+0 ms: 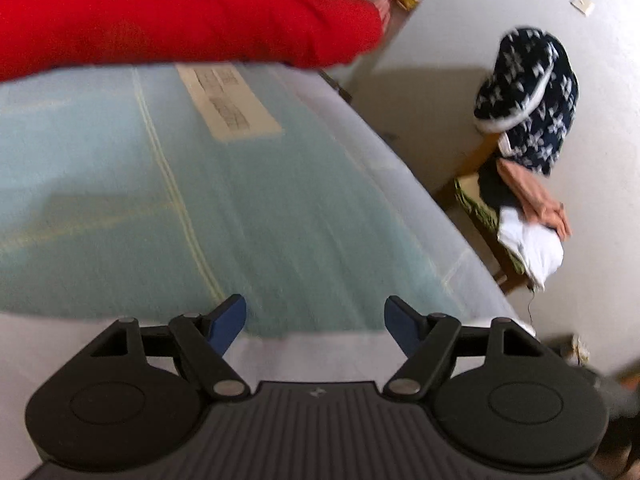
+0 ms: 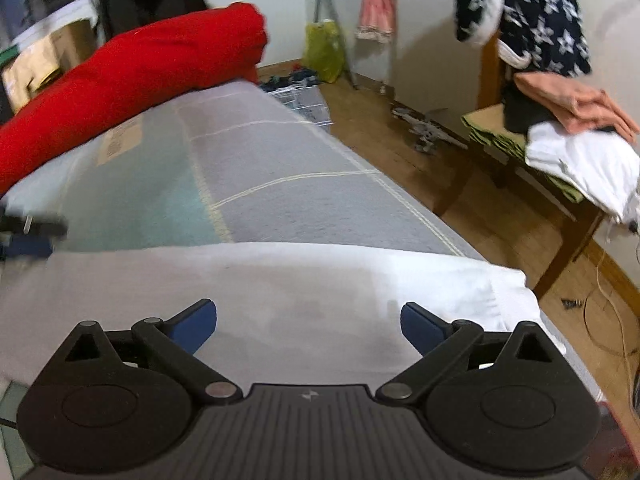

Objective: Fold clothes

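Observation:
A white garment (image 2: 280,288) lies flat on the near part of a padded table covered in pale green and grey cloth (image 2: 272,168); its far edge also shows in the left wrist view (image 1: 120,336). My right gripper (image 2: 308,326) is open and empty just above the white garment. My left gripper (image 1: 315,322) is open and empty over the garment's far edge and the green cover (image 1: 240,208). The left gripper's blue fingertips (image 2: 28,246) show at the left edge of the right wrist view. A red garment (image 2: 132,80) lies bunched at the table's far end, also seen in the left wrist view (image 1: 180,16).
A wooden chair (image 2: 532,184) to the right holds folded white (image 2: 584,164), pink (image 2: 572,104) and green clothes, with a navy star-print garment (image 2: 536,12) over its back. The table's right edge drops to a wooden floor (image 2: 400,152) with clutter. Bags and boxes stand beyond the red garment.

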Demonstrator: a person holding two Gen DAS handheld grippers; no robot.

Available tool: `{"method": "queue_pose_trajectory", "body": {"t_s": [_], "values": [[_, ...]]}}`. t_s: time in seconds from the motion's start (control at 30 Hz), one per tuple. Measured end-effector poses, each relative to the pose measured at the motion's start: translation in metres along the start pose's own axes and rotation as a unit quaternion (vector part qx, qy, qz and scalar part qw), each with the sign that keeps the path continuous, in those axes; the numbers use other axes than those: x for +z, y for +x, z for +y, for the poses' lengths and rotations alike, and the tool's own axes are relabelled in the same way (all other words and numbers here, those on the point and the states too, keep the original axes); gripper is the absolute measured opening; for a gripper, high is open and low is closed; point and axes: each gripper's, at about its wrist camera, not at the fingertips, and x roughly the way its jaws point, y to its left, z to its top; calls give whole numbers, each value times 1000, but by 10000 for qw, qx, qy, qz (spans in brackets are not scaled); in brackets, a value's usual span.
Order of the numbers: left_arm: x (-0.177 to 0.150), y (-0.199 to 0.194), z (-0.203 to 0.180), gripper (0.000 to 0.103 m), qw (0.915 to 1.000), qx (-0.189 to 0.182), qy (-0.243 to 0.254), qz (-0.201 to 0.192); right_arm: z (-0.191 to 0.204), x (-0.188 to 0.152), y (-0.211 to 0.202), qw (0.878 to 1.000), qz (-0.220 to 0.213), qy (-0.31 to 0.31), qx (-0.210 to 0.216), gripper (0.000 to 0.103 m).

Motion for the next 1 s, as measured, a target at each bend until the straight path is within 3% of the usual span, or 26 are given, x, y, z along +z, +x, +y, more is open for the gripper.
{"method": "queue_pose_trajectory", "body": {"t_s": [0.2, 0.4, 0.63, 0.73, 0.9, 1.0], "values": [[-9, -47, -12, 77, 9959, 433, 778, 180, 10, 5, -4, 9998, 115, -62, 130, 101], [-36, -82, -6, 77, 9864, 1067, 1160, 471, 13, 3, 7, 9990, 411, 19, 169, 101], [-86, -85, 22, 77, 9837, 1428, 633, 896, 16, -7, 17, 9985, 522, -54, 136, 103], [-102, -90, 19, 77, 9813, 1599, 765, 755, 16, -8, 19, 9984, 544, -55, 162, 103], [-109, -121, 5, 78, 9780, 1844, 959, 160, 15, -12, 20, 9988, 435, -130, 207, 103], [-122, -133, 15, 78, 9753, 2074, 729, 217, 16, -10, 19, 9982, 412, -341, 252, 103]]}}
